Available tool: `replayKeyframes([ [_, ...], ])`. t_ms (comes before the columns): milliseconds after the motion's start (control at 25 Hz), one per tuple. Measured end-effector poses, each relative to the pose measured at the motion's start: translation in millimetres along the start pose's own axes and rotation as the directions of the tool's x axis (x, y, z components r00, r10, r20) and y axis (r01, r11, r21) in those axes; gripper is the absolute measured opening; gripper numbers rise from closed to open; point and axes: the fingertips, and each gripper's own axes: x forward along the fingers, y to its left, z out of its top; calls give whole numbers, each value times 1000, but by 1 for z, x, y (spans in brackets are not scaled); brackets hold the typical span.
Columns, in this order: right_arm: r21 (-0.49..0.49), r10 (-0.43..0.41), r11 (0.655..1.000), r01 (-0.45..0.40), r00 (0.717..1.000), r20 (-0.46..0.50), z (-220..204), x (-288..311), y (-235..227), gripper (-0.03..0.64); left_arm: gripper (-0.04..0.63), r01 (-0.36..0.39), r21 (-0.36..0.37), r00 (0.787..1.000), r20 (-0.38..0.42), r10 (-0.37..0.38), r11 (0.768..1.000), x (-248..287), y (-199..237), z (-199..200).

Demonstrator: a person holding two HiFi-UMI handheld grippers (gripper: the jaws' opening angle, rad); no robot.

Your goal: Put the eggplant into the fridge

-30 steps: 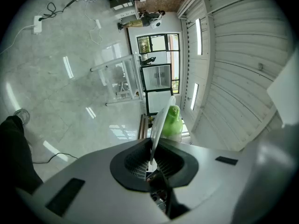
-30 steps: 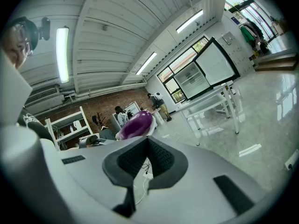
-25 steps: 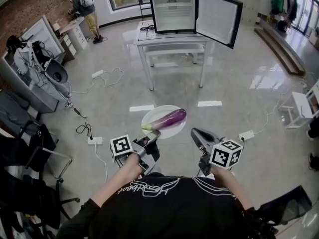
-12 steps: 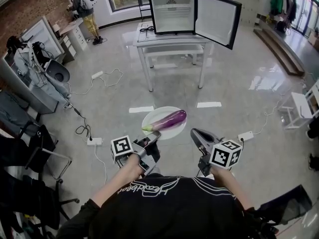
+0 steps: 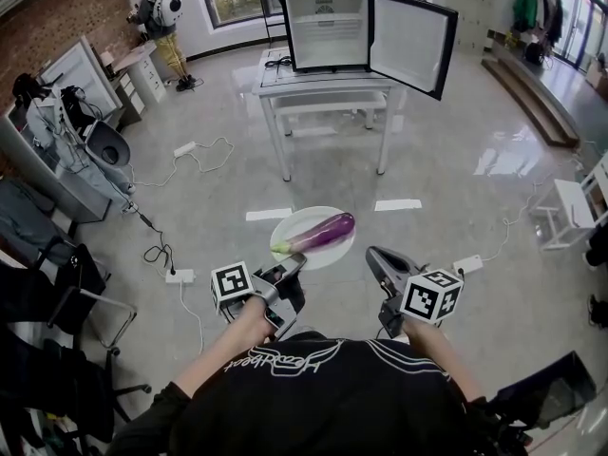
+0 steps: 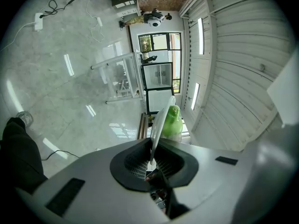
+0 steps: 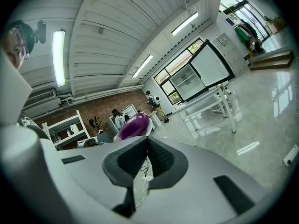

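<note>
A purple eggplant [image 5: 323,231] with a green stem lies on a white plate [image 5: 287,226] held above the floor. My left gripper [image 5: 293,262] is shut on the plate's near rim. In the left gripper view the rim [image 6: 159,122] runs edge-on between the jaws, with the green stem [image 6: 172,120] behind it. My right gripper [image 5: 378,257] hangs to the right of the plate, shut and holding nothing; its own view shows the eggplant's purple end [image 7: 133,125] off to the left. The fridge [image 5: 328,25] stands far ahead on a white table [image 5: 323,82], its door [image 5: 410,41] swung open to the right.
Cables and power strips [image 5: 180,275] lie on the floor at left. Desks, chairs and equipment [image 5: 76,131] line the left wall. A person [image 5: 161,17] stands at the back left. A small white stand [image 5: 575,202] is at the right. Tape marks [image 5: 399,204] lie on the floor before the table.
The grippers, the plate and the eggplant keep their places. Only the person at the back left has shifted a little.
</note>
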Motion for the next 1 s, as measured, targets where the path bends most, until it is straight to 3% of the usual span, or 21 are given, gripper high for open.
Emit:
replayKeyframes([
  [680, 34, -33, 999, 33, 999, 0, 13, 26, -36, 6, 26, -2, -26, 999, -34, 1, 1000, 42, 8, 28],
  [1000, 44, -45, 998, 46, 999, -9, 25, 75, -64, 6, 26, -25, -52, 999, -27, 23, 998, 66, 25, 79],
])
